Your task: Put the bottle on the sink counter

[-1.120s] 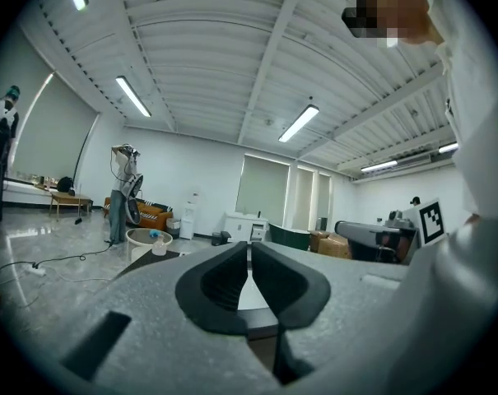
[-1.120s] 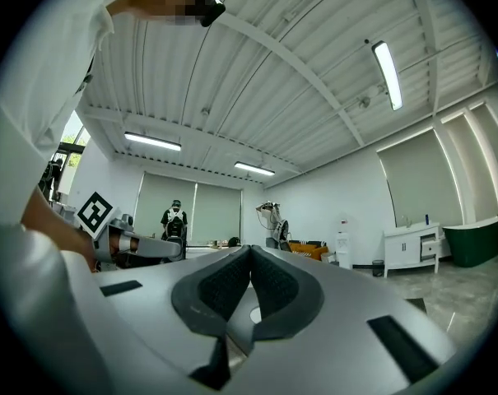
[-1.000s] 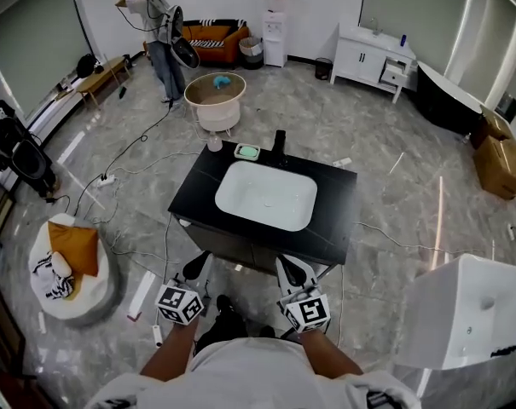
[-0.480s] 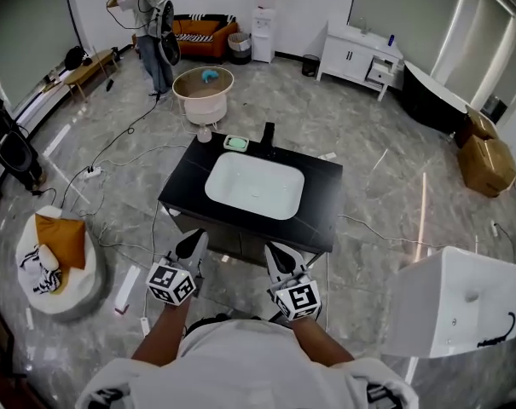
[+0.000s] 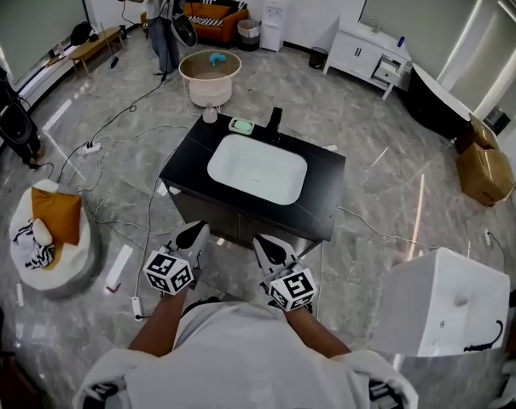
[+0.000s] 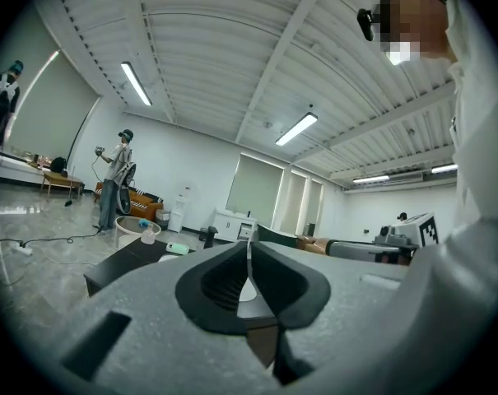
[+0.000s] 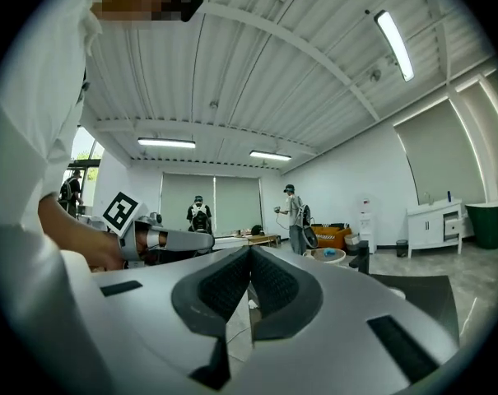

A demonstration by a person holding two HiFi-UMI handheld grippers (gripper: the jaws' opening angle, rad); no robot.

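Grey marble floor [image 5: 364, 118], black sink counter [image 5: 322, 196] (white basin [image 5: 258, 169]) mid-room

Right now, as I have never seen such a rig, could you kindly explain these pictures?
A person holds a two-jaw gripper in each hand; there is no robot arm. The head view looks down from the person's head: left gripper at left, right gripper at right. The other two views look along each gripper's jaws. Both pairs are shut and hold nothing. Ahead stands a black sink counter with a white basin, a faucet and a green dish. A small bottle shows by its far left corner.
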